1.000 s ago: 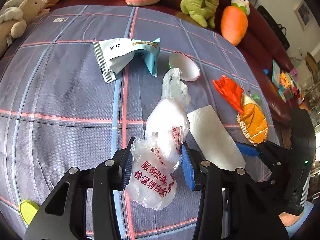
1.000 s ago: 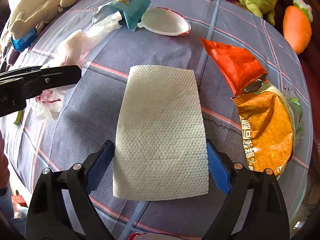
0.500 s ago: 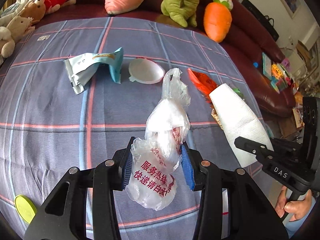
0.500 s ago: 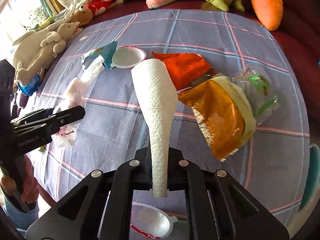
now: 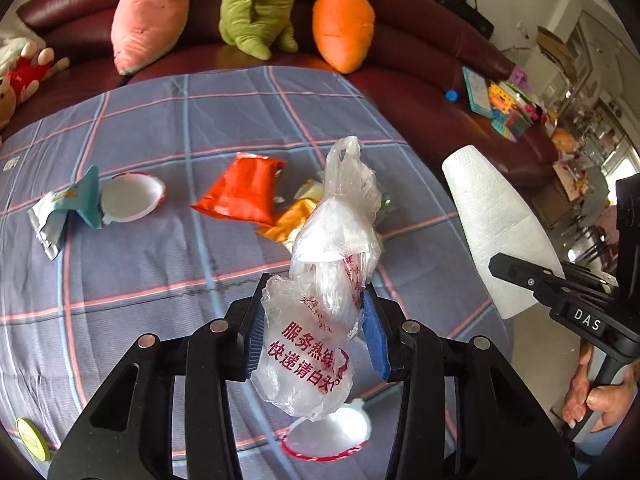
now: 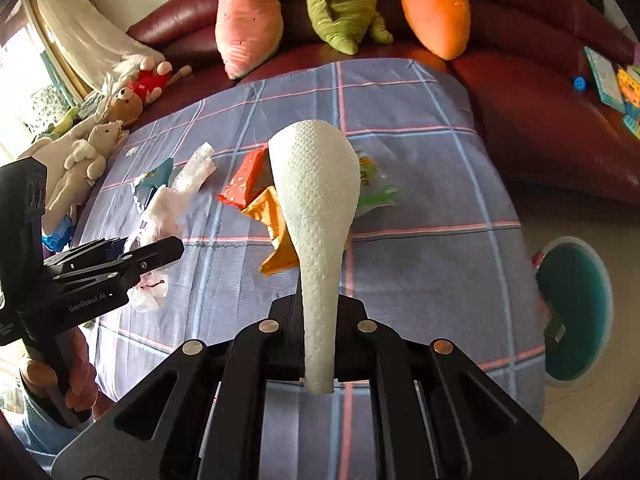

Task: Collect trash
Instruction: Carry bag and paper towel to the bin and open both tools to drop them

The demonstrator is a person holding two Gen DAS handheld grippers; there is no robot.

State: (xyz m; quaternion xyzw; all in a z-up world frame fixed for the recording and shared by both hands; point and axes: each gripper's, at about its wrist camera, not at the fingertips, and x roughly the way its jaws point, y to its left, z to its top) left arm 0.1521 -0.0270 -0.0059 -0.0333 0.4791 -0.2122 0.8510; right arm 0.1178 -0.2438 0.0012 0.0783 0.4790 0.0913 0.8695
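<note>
My left gripper (image 5: 316, 332) is shut on a crumpled clear plastic bag (image 5: 320, 280) with red print, held above the checked cloth (image 5: 160, 260). My right gripper (image 6: 320, 320) is shut on a white paper towel (image 6: 316, 200), which stands up in a cone. From the left wrist view that towel (image 5: 496, 228) hangs at the right, past the cloth's edge. The right wrist view shows the bag (image 6: 168, 208) at the left. On the cloth lie an orange wrapper (image 5: 240, 192), a yellow snack bag (image 5: 288, 220), a teal-and-silver wrapper (image 5: 64, 208) and a white lid (image 5: 128, 196).
A second white lid with a red rim (image 5: 328, 436) lies under the left gripper. A teal round bin (image 6: 576, 308) stands on the floor at the right. Plush toys (image 5: 344, 28) line the dark red sofa (image 5: 420, 92) behind. A green disc (image 5: 32, 438) sits near the cloth's front left.
The right gripper shut on the paper towel and lifted it off the cloth. Both grippers rose and moved right, towards the cloth's edge, the left one still holding the bag.
</note>
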